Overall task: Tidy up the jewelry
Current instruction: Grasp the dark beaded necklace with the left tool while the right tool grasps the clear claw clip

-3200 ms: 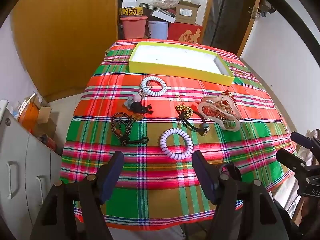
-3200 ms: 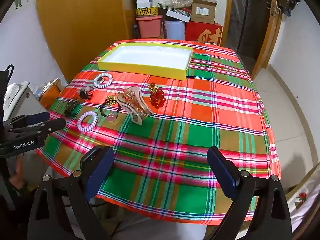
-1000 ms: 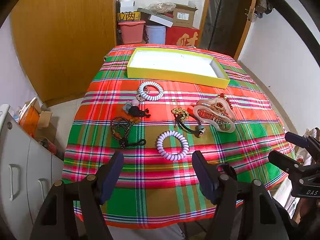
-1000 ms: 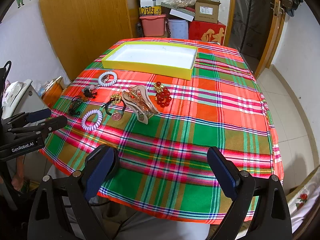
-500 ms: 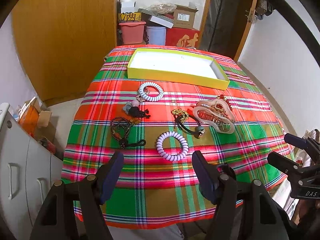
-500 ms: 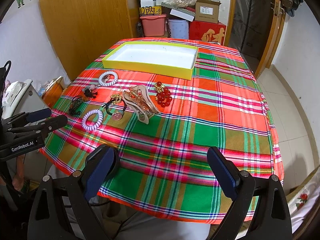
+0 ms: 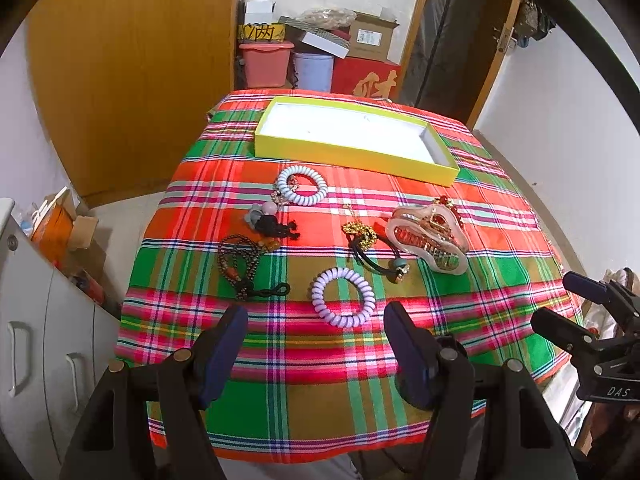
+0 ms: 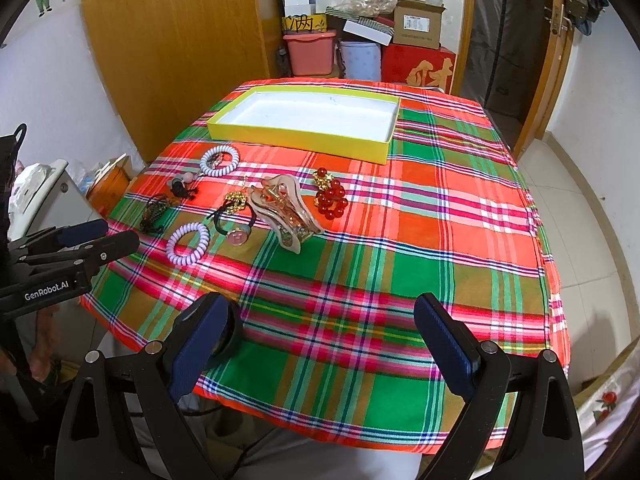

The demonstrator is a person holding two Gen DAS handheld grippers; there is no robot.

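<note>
Both the left gripper [image 7: 316, 344] and the right gripper [image 8: 320, 332] hover spread wide and empty at the near table edge. The jewelry lies loose on the plaid cloth [image 8: 420, 240], short of the bare yellow tray [image 7: 352, 152]. The lilac coil bracelet [image 7: 342, 297] sits nearest the left fingers (a fair first pick): straddle one side of its ring, pinch, then lift.

left gripper [image 7: 316, 344] open over bench [image 7: 320, 408] edge | lilac coil [image 7: 342, 297] just ahead | yellow tray [image 7: 352, 154] far side

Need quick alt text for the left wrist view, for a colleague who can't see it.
The open left gripper hovers over a plaid tablecloth, aimed at a lilac coil bracelet. Beyond it, more jewelry lies loose before an empty yellow tray. The right gripper shows at the right edge.
</note>
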